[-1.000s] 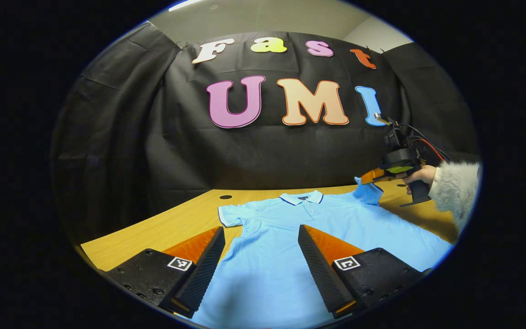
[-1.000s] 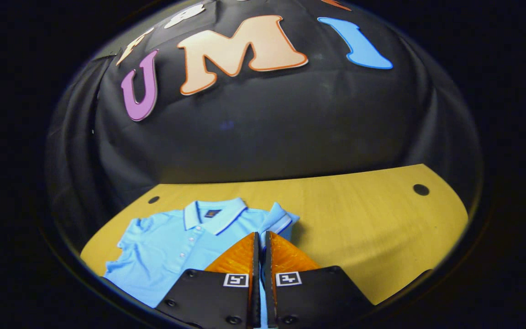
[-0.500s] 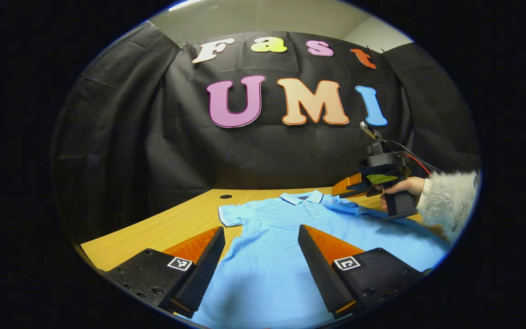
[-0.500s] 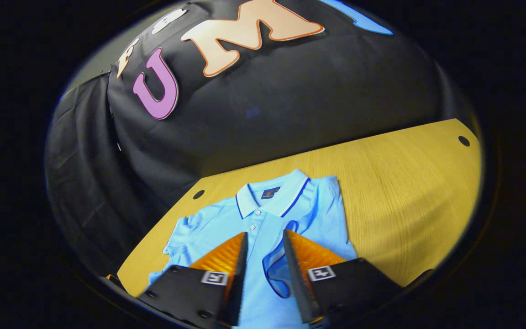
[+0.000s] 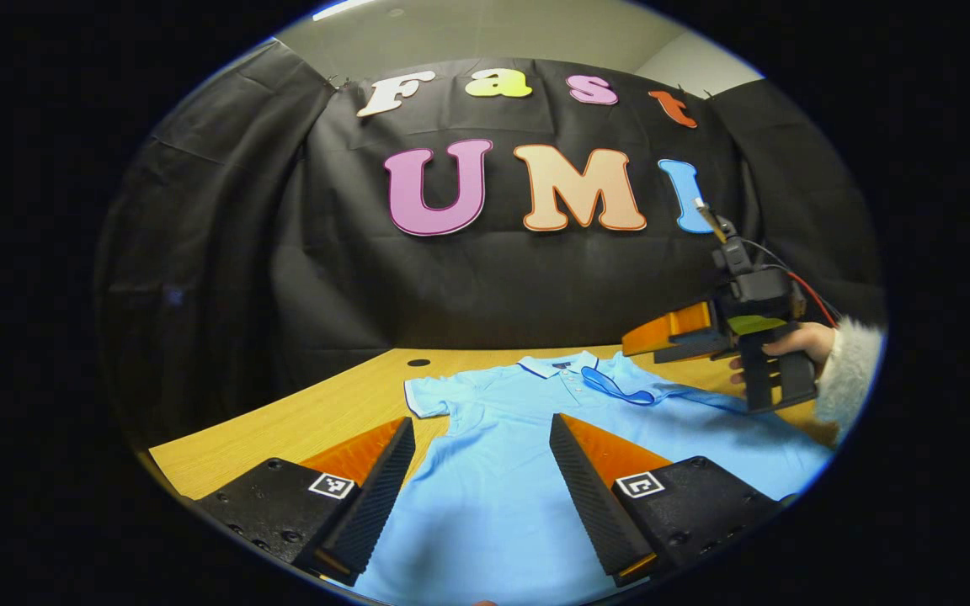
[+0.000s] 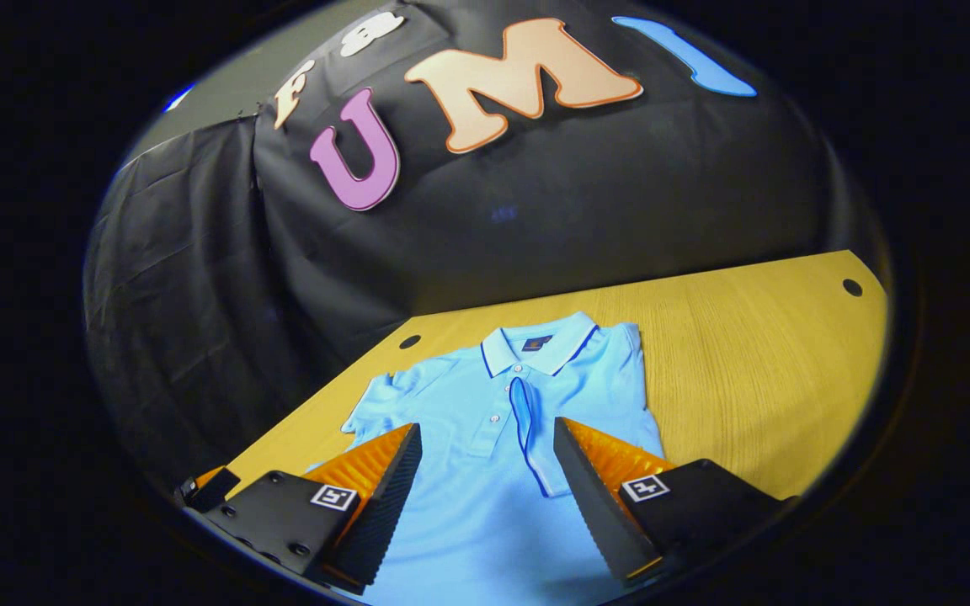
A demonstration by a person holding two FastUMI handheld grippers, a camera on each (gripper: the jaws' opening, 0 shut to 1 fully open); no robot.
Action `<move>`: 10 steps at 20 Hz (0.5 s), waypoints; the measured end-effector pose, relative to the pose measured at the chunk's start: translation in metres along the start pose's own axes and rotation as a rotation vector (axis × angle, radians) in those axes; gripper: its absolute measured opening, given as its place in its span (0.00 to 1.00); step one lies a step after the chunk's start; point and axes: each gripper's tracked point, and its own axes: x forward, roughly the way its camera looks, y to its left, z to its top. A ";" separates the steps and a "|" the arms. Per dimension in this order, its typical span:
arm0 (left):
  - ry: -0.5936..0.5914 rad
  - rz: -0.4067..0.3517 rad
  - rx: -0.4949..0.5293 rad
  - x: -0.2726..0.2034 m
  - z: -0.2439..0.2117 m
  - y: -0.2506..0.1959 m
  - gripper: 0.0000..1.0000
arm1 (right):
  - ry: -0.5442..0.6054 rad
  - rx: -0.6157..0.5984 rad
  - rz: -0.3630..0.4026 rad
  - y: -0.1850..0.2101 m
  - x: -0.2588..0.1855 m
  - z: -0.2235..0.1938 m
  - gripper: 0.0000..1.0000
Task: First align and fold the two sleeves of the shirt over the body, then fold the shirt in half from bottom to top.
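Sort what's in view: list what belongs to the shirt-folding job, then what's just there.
Job: blue polo shirt; its folded-in sleeve; its flat sleeve; left gripper; right gripper.
Just there: wooden table; table holes; black cloth wall.

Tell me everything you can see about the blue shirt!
The shirt is a light blue polo with short sleeves, a collar edged with a dark stripe, small buttons down the front and a little dark tag inside the neck. It looks like soft knit cloth. It lies flat, front up, on the wooden table. One sleeve is folded over the chest; the other sleeve lies spread out. Neither gripper is holding it.
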 end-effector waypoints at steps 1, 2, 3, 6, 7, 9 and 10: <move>-0.003 -0.003 -0.001 0.000 0.001 0.000 0.96 | -0.009 -0.010 -0.003 -0.001 -0.012 -0.003 0.98; -0.005 -0.006 -0.002 0.000 0.000 -0.001 0.96 | -0.023 -0.022 -0.005 -0.003 -0.023 -0.007 0.98; -0.006 -0.015 -0.001 0.000 0.001 -0.002 0.96 | -0.036 -0.041 -0.013 -0.006 -0.033 -0.008 0.98; 0.011 -0.036 -0.007 -0.001 -0.003 -0.002 0.96 | -0.100 -0.106 -0.056 -0.020 -0.066 -0.010 0.98; 0.017 -0.038 -0.020 0.000 -0.002 -0.001 0.96 | -0.135 -0.112 -0.065 -0.024 -0.076 -0.007 0.98; 0.065 -0.049 -0.068 0.005 -0.010 0.002 0.95 | -0.192 -0.115 -0.073 -0.029 -0.098 -0.004 0.98; 0.085 -0.052 -0.099 0.012 -0.008 0.007 0.95 | -0.219 -0.120 -0.084 -0.032 -0.106 -0.002 0.98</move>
